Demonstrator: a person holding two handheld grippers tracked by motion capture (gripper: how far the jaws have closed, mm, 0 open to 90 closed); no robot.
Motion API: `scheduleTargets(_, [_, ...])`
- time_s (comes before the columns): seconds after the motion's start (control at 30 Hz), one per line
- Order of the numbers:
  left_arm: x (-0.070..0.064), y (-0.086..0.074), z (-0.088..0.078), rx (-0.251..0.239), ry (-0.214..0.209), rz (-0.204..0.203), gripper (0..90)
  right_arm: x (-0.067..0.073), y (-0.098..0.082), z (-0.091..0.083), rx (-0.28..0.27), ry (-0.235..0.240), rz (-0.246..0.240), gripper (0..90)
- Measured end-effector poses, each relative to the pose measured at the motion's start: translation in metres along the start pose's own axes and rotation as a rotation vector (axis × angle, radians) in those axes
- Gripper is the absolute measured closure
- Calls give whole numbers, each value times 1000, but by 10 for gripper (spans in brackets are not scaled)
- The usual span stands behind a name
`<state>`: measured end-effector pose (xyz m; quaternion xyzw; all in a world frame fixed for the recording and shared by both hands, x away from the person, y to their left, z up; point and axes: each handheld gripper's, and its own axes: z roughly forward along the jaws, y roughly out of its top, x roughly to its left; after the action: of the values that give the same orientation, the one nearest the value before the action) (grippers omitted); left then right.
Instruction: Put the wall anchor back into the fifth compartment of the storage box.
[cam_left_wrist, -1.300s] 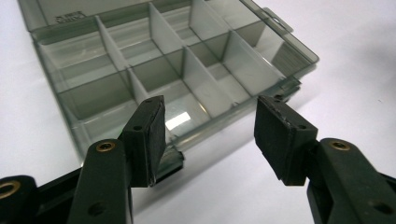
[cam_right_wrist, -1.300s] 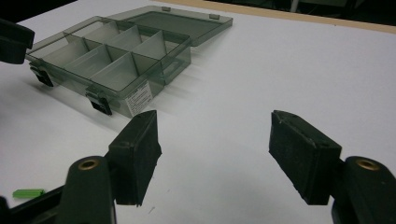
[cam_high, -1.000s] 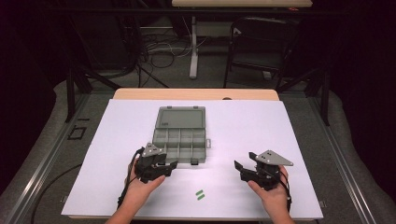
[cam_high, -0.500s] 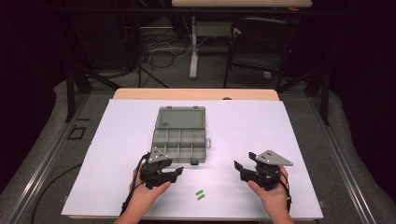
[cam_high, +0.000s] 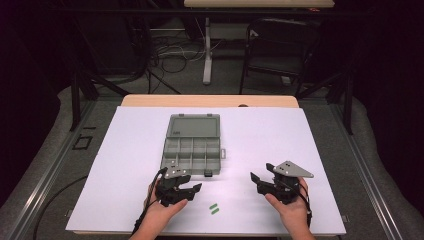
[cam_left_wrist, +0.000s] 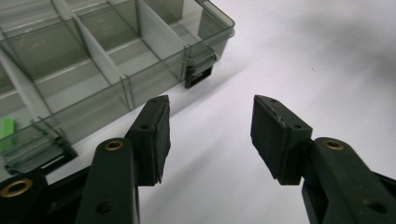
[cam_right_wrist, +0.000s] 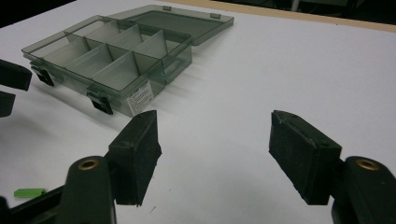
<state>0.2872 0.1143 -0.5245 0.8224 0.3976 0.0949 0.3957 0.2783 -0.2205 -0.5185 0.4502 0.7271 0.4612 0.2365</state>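
Green pieces (cam_high: 214, 208), two small flat strips lying side by side, rest on the white sheet (cam_high: 320, 150) that covers the table, at about 4 o'clock from the left claw (cam_high: 192, 189) and well apart from the right claw (cam_high: 255, 178); in the right gripper view one of them shows low at the left edge (cam_right_wrist: 29, 192). At 12 o'clock from the strips sits a clear grey compartment box (cam_high: 192, 147) with its lid folded flat away from the person and its dividers bare in the high view; through the front wall in the left gripper view a bit of green (cam_left_wrist: 6, 132) shows at the far left, though whether it lies inside a compartment I cannot tell. That left claw (cam_left_wrist: 210, 135) hovers just beside the box's near edge, close to a dark latch (cam_left_wrist: 200, 74), its jaws partly apart and having just been closing, with nothing but white sheet between them. Over bare sheet at about 3 o'clock from the strips, the right claw (cam_right_wrist: 212, 156) stands wide open and holds nothing, and the box (cam_right_wrist: 126, 56) lies beyond it toward 11 o'clock.
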Motion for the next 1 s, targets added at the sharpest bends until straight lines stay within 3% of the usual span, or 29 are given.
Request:
scheduleTargets(0.33, [-13,-7,5,18,-45,-1,563,0,0,-1,16,1,-3,326])
scheduleTargets(0.7, [-27,-13,11,48,-80,31,639,0,0,-1,15,0,-5,326])
scheduleTargets(1.0, [-35,-18,18,62,-107,34,697,0,0,-1,15,1,-5,326])
